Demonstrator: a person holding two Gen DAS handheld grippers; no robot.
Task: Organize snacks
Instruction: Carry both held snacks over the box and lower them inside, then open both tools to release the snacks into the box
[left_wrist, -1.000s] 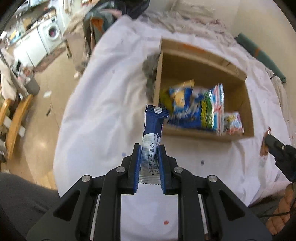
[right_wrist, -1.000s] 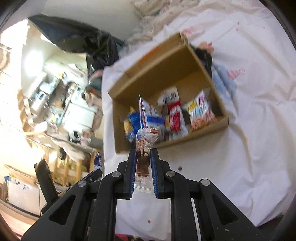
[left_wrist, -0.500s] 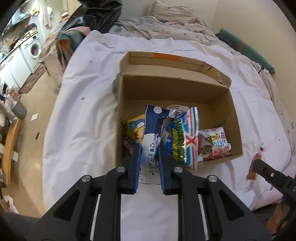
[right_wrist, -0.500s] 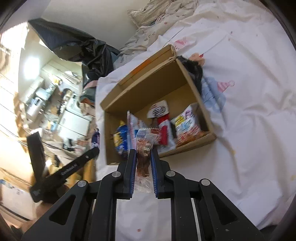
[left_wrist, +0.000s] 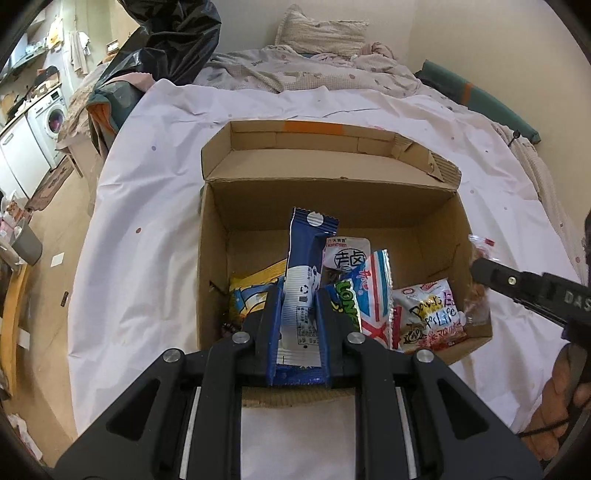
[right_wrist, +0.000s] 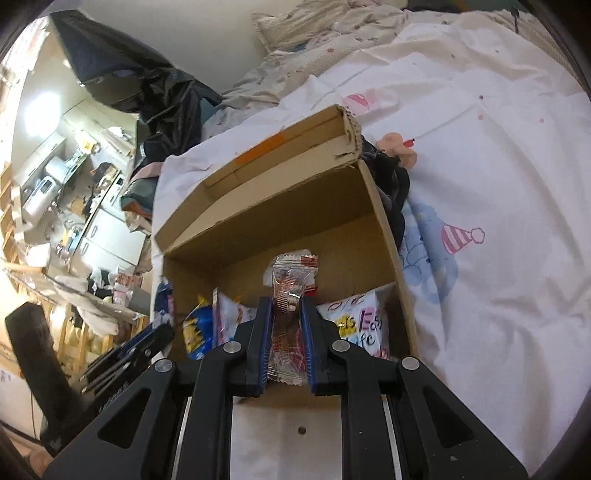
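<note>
An open cardboard box (left_wrist: 332, 199) sits on a white sheet and holds several snack bags along its near side. My left gripper (left_wrist: 299, 317) is shut on a blue and white snack packet (left_wrist: 308, 258), held upright over the box's near edge. My right gripper (right_wrist: 286, 332) is shut on a clear packet with red print (right_wrist: 293, 284), also over the near edge of the box (right_wrist: 280, 206). The right gripper also shows in the left wrist view (left_wrist: 480, 273) at the box's right wall.
The bed's white sheet (left_wrist: 147, 221) surrounds the box. A dark cloth (right_wrist: 391, 184) lies against the box's right side. A black bag (left_wrist: 173, 40) and bedding lie beyond. The floor and a washing machine (left_wrist: 48, 118) are to the left.
Both grippers have moved forward towards the box with their packets; the box now looks larger and fills the middle of both views. Both stay shut.
</note>
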